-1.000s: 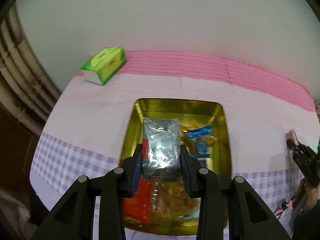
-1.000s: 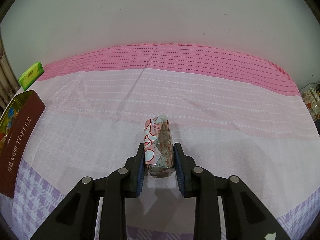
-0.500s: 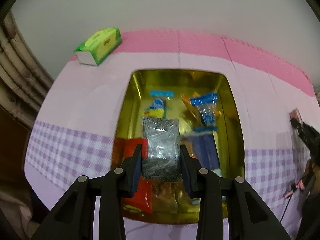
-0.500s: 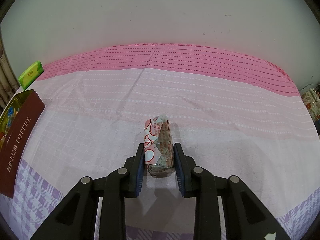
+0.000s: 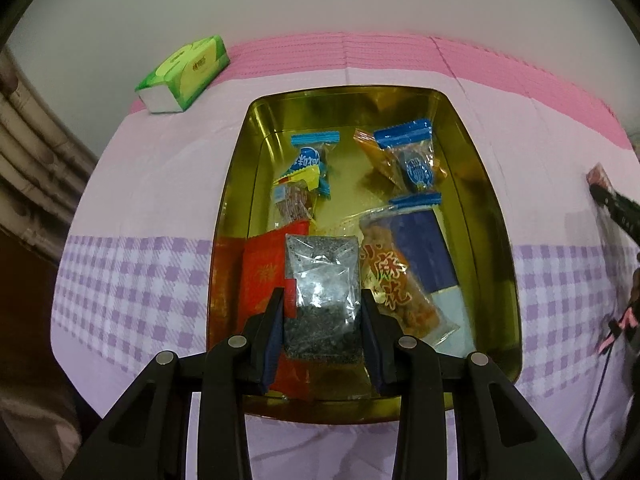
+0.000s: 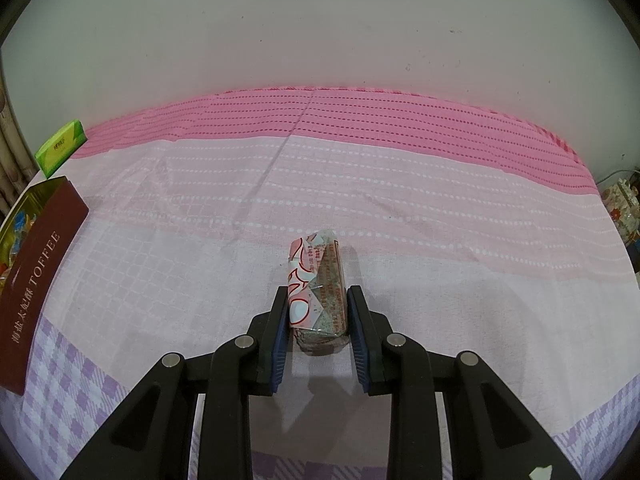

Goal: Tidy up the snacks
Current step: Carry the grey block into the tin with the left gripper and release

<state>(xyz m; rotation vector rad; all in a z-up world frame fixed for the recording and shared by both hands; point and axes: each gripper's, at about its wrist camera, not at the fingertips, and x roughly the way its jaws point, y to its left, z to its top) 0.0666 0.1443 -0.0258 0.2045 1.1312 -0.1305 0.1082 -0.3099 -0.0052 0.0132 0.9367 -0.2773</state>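
Dim indoor light, fisheye-warped edges, glare on gold tin [image 5: 496,216]

The left wrist view looks steeply down, close over the tin [image 5: 496,216], while the right wrist view looks forward, low across the cloth [image 6: 400,208] to the wall [image 6: 320,40]; both share the tin [image 6: 24,208] and green box [image 5: 184,74].

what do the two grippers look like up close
Both match: the left gripper and right gripper have black, angular linkage arms with round silver pivot pins, and blue ribbed pads inside each finger. No sleeves or markings are visible.
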